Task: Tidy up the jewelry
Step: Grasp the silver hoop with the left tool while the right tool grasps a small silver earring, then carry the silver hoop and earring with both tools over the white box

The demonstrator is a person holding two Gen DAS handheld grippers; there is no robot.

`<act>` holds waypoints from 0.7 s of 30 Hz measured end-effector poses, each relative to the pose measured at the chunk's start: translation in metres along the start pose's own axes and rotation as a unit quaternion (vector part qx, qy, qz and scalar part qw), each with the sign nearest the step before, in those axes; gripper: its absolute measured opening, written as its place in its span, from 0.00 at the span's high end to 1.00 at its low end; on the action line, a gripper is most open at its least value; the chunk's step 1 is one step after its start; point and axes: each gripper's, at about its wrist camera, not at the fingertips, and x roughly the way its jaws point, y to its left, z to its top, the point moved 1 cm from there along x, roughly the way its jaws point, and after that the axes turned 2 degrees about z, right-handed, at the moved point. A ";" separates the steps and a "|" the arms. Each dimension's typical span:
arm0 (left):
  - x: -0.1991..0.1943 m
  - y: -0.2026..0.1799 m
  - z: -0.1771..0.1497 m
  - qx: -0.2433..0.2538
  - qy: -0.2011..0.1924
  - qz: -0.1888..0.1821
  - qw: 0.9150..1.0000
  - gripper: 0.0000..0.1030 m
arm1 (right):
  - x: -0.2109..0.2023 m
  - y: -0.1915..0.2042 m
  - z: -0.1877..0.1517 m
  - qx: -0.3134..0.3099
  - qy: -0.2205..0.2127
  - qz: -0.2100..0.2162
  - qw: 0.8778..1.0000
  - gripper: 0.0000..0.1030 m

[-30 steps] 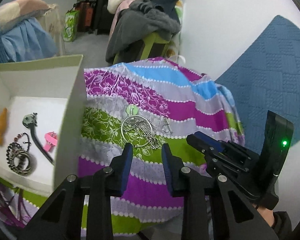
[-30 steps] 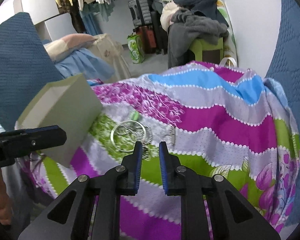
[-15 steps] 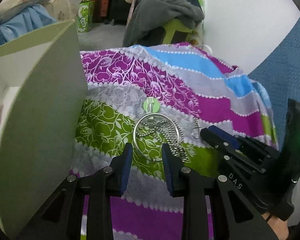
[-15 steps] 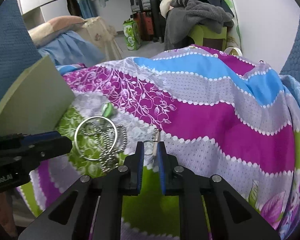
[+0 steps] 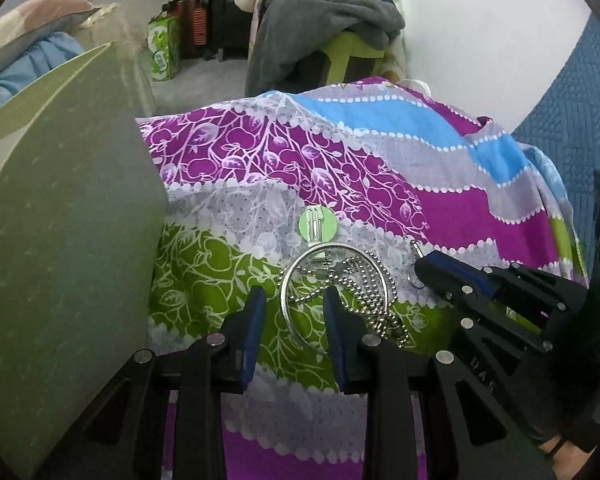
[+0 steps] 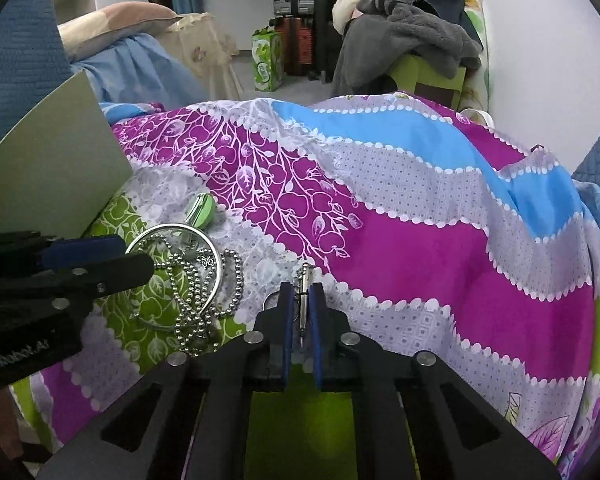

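Silver pendant (image 6: 302, 300) sits between the nearly closed right gripper (image 6: 301, 296).

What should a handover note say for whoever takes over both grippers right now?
Left gripper: open, empty, low over the silver bangle and bead chain on the patterned cloth.
Right gripper: narrowly open around a small silver pin-like piece, not yet clamped.
A green clip lies just beyond the bangle. The box stands to the left; its inside is hidden in these views.
Done: nothing can be confirmed from here.
Left: grasp the pin-like piece, then move it, the bangle, the chain and the clip into the box.
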 end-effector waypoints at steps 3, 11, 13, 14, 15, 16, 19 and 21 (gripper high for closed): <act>0.002 -0.001 0.000 0.009 -0.001 0.005 1.000 0.77 | -0.001 -0.005 0.000 0.014 0.002 0.003 1.000 0.97; 0.006 -0.011 0.001 0.040 -0.007 0.030 0.999 0.95 | -0.002 -0.012 0.000 0.034 0.002 0.008 0.999 0.97; 0.005 -0.010 -0.001 0.037 -0.006 0.024 0.999 0.96 | -0.002 -0.011 -0.001 0.033 0.003 0.005 0.999 0.97; 0.005 -0.010 -0.002 0.036 -0.004 0.023 0.999 0.97 | -0.003 -0.011 -0.001 0.033 0.003 0.003 0.999 0.97; 0.004 -0.010 -0.003 0.037 -0.004 0.023 0.999 0.97 | -0.004 -0.011 -0.002 0.035 0.003 0.003 0.999 0.97; 0.001 -0.010 -0.003 0.037 -0.006 0.023 0.999 0.97 | -0.005 -0.012 -0.002 0.038 0.004 0.003 0.999 0.97; -0.011 -0.010 -0.003 0.033 -0.017 0.014 0.999 0.98 | -0.011 -0.014 0.000 0.050 0.000 0.004 0.999 0.97; -0.021 -0.011 -0.001 0.033 -0.024 0.008 0.999 0.98 | -0.018 -0.014 0.002 0.054 -0.008 0.005 0.998 0.97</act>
